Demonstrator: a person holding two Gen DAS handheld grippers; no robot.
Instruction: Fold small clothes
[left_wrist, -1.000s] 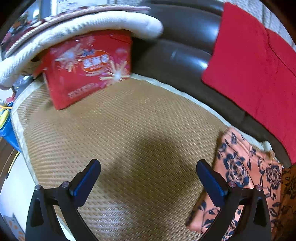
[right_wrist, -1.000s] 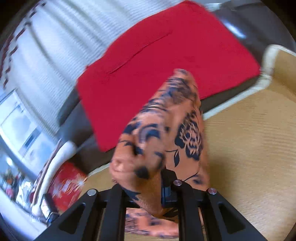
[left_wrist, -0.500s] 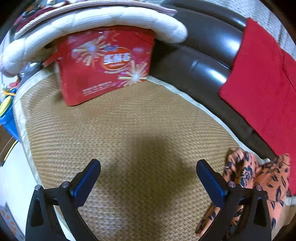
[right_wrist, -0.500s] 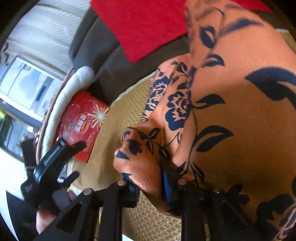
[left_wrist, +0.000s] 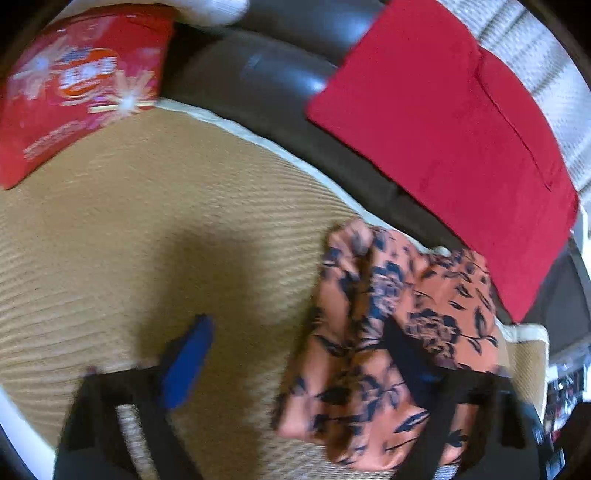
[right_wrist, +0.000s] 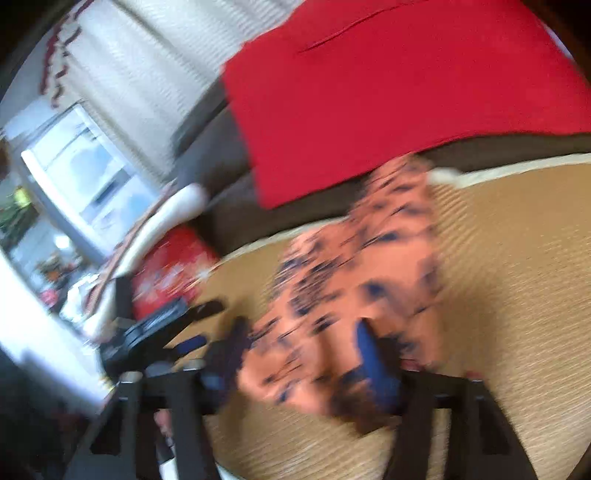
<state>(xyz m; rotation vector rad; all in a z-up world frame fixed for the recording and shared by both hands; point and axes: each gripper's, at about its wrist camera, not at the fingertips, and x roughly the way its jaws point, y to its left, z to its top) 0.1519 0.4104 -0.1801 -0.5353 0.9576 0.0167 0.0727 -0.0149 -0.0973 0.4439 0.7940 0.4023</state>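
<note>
An orange garment with dark blue flowers (left_wrist: 384, 317) lies bunched on the woven tan mat (left_wrist: 155, 229), near the mat's far edge. My left gripper (left_wrist: 295, 350) is open, with its right finger reaching over or into the cloth. In the blurred right wrist view the same garment (right_wrist: 354, 280) lies between my right gripper's fingers; the right gripper (right_wrist: 303, 354) is open with the cloth loose between the jaws. The left gripper also shows in the right wrist view (right_wrist: 166, 328), at the left.
A dark leather sofa back (left_wrist: 258, 74) runs behind the mat with a red cloth (left_wrist: 443, 122) draped over it. A red snack bag (left_wrist: 77, 85) stands at the mat's far left under a white cushion (right_wrist: 173, 210). A window (right_wrist: 85, 177) is at left.
My right gripper has opened and let go of the garment, which now lies on the mat. My left gripper has moved right, onto the cloth's edge.
</note>
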